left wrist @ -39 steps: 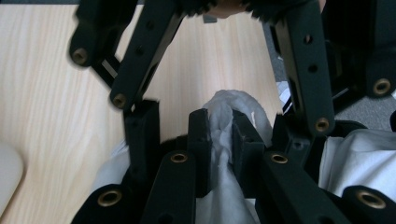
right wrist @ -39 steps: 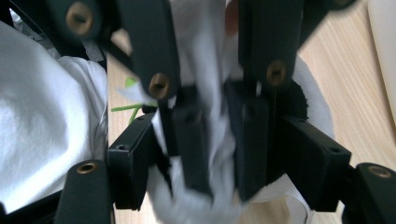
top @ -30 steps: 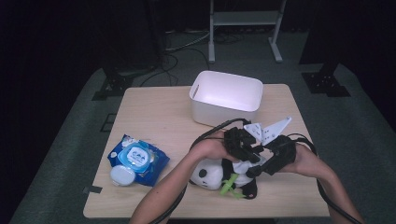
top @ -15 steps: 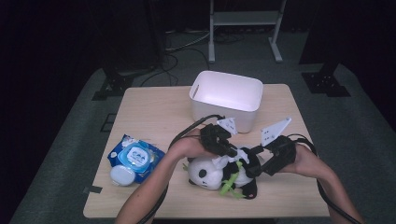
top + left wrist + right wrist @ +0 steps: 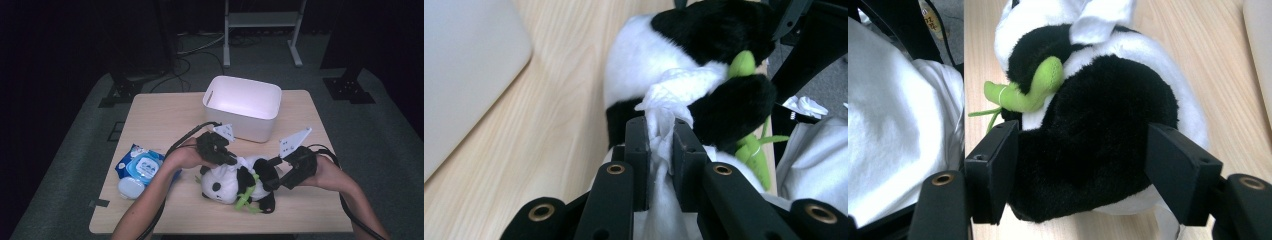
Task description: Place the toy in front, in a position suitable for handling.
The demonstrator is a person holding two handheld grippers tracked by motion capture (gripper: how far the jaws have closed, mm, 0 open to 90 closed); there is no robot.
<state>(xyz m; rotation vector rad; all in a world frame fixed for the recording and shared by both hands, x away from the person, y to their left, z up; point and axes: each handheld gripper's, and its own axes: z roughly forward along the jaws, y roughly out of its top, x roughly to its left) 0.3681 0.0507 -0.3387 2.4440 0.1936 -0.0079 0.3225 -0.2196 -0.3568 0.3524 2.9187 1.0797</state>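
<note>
Left gripper (image 5: 659, 145) jaws pinching white tissue (image 5: 664, 107) — right gripper (image 5: 1083, 170) jaws clasping plush panda (image 5: 1098, 130)

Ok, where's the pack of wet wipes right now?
In the high view, the wet wipes pack lies near the table's left edge, left of the plush panda.

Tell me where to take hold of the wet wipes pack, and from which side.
Take the wet wipes pack across its soft blue edges, from straight above. It lies flat near the table's left edge, lid up, with a round white lid at its near corner, so low side approaches look awkward.
</note>
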